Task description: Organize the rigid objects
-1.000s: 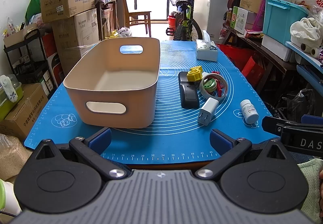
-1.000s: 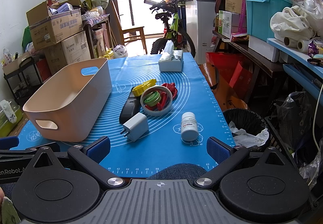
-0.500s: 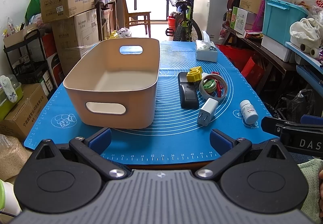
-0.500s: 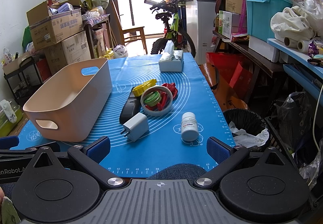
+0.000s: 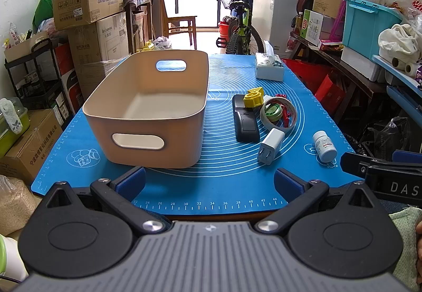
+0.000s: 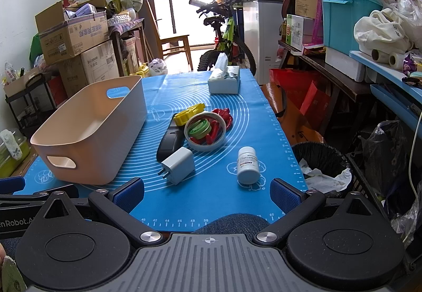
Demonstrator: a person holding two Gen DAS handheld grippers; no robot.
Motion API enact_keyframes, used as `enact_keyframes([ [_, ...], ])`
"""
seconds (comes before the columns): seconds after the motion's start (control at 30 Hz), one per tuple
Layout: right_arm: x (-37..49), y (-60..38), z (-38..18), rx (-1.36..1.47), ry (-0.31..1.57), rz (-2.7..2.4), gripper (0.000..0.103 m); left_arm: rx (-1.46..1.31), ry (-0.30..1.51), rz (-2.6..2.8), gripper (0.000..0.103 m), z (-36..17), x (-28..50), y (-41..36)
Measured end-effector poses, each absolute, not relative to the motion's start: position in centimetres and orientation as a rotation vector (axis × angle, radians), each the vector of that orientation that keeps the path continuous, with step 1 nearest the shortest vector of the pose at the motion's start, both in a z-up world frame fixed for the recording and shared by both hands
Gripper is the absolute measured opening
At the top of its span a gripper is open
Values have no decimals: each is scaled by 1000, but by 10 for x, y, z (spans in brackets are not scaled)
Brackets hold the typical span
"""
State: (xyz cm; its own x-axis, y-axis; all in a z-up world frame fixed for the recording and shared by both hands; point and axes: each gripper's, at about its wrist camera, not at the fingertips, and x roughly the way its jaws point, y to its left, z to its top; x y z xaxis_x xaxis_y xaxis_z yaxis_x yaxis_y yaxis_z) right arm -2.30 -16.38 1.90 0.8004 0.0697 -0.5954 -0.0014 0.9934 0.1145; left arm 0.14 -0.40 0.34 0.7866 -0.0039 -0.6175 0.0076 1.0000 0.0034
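An empty beige bin (image 5: 147, 107) (image 6: 92, 131) with handle cut-outs stands on the left of the blue mat (image 5: 211, 186). Right of it lie a black remote (image 5: 244, 120) (image 6: 168, 143), a yellow piece (image 5: 253, 99) (image 6: 188, 114), a tape roll (image 5: 278, 114) (image 6: 205, 132) with a green disc inside, a red item (image 6: 224, 114), a white charger (image 5: 270, 145) (image 6: 178, 165) and a white pill bottle (image 5: 324, 147) (image 6: 246, 165). My left gripper (image 5: 209, 182) hangs open at the mat's near edge, in front of the bin. My right gripper (image 6: 207, 190) is open too, just short of the charger and bottle.
A tissue box (image 5: 269, 69) (image 6: 224, 79) sits at the mat's far right. Cardboard boxes (image 5: 87, 4) stack on the left, a bicycle (image 5: 240, 25) and a chair stand beyond the table, shelves with a teal crate (image 5: 369, 23) line the right, and a bin (image 6: 319, 168) stands by the table's right edge.
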Motion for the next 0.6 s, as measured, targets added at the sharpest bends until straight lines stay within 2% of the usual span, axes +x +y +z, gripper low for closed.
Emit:
enact_keyframes([
  [0.6,-17,-163,25,134,638,46,101,-16,648,2,102,9,2,7],
])
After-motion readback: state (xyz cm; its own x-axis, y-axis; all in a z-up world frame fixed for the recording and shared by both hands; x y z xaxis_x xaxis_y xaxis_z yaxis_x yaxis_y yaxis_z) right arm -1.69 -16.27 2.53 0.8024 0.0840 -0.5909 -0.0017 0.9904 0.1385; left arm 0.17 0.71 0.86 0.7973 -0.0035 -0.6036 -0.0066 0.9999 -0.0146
